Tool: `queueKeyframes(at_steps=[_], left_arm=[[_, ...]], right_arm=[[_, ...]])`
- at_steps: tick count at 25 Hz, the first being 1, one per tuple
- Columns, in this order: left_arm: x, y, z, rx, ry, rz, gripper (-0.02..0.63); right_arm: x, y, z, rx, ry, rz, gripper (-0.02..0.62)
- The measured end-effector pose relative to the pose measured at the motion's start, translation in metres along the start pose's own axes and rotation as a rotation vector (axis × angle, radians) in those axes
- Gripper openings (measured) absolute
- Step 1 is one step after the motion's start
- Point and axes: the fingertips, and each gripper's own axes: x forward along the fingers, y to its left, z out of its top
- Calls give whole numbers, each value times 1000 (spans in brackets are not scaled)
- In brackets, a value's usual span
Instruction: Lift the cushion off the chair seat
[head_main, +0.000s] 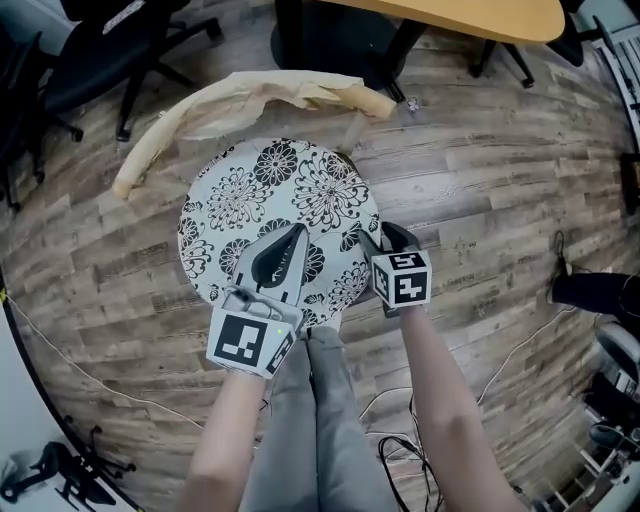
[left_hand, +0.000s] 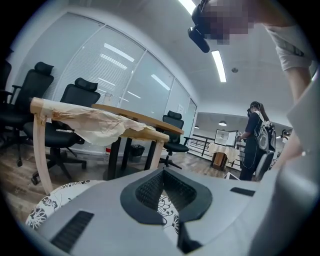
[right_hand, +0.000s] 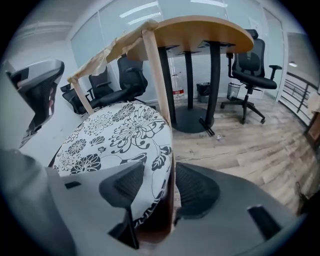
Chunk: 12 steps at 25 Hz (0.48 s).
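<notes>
Wood-plank floor (head_main: 480, 200) fills the head view, with a round floral cushion (head_main: 270, 190) lying on the seat of a chair whose curved backrest (head_main: 250, 95) is wrapped in paper. A worktop (head_main: 470, 15) and a black office chair (head_main: 90, 50) stand beyond it. The left gripper (head_main: 296, 233) hangs over the cushion's near part. The right gripper (head_main: 385, 240) sits at the cushion's right edge. In the left gripper view the fingers (left_hand: 147, 187) are clenched tip to tip with nothing between them. A patch of the floral print shows below them, the wrapped backrest rises at left, and a person (left_hand: 252, 145) stands far off at right. In the right gripper view the fingers (right_hand: 122, 187) are released and stand apart, astride the cushion's edge: one pad lies over the print, the other is just beside the brown seat rim (right_hand: 160, 225) under it. The cushion lies flat on the seat, with a backrest post rising behind it.
</notes>
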Motion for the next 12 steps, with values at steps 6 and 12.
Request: queueKeyframes(at_steps=[6, 12], left_arm=[[-4, 4, -8, -18, 9, 8, 2], [-6, 1, -4, -18, 7, 12, 2]], right_arm=[[7, 5, -3, -33, 17, 34, 169], [0, 11, 0, -81, 29, 22, 84]])
